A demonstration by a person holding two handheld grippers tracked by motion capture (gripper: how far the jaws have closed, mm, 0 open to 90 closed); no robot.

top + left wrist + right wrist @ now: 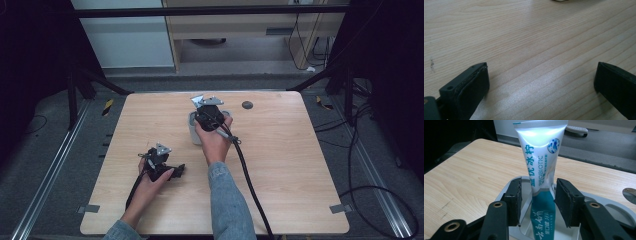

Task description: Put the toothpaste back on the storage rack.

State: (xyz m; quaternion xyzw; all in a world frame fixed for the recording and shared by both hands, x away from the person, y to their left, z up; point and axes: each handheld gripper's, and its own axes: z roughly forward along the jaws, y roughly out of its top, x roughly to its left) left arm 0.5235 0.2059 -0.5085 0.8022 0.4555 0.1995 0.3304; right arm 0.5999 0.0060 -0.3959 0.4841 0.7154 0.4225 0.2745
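Right hand-held gripper (pixel 537 202) stands slightly open around the toothpaste tube (pixel 541 165).

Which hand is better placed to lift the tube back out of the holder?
Right. Its tongs straddle the tube standing in the grey holder; the left tongs rest open on bare table, apart.

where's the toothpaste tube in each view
high view: hidden under the right gripper, which sits over the grey cup at table centre.
left gripper view: not in it; bare wooden table between open jaws.
right gripper view: toothpaste tube at centre, upright in the grey cup, between the jaws with a gap on each side.
shared landmark: the wooden table.
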